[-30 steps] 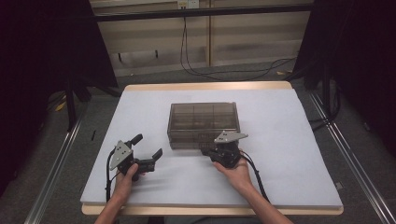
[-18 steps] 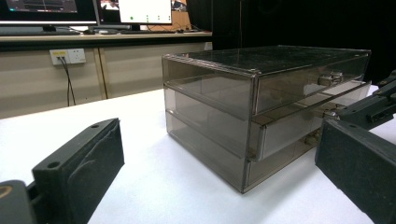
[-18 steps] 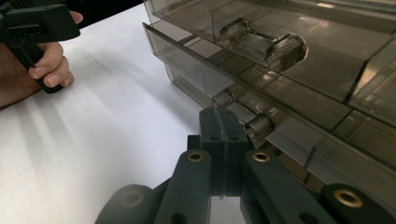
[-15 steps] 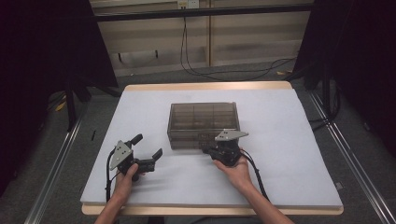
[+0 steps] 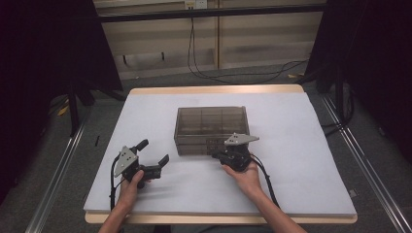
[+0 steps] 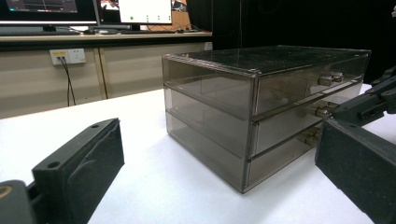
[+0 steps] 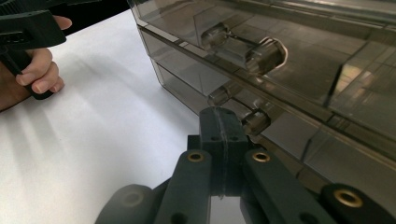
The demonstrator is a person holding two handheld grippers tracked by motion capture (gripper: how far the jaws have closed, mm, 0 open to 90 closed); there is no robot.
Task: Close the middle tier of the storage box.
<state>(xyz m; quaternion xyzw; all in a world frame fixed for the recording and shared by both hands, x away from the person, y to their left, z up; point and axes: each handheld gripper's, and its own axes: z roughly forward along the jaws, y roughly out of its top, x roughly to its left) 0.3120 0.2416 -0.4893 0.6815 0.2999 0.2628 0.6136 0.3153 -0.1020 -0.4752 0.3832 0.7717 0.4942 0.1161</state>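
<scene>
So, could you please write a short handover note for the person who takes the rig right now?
Left gripper: fingers open, holding nothing, resting on the white table cover to the left of the drawer box.
Right gripper: fingers shut, empty, tips at the handle of the middle drawer on the front of the box.
Clear three-drawer box: stands in the middle of the table, all three drawers look closed.
Done: right gripper brought up to the front of the box.
Left: probably to hook or grip that handle and pull the drawer out; the left gripper may need to steady the box.

White table cover (image 5: pixel 311 145), wooden table edge (image 5: pixel 214 89); cables (image 5: pixel 204 68) on floor, wall sockets (image 6: pixel 67 56), monitors (image 6: pixel 144 10) behind.
</scene>
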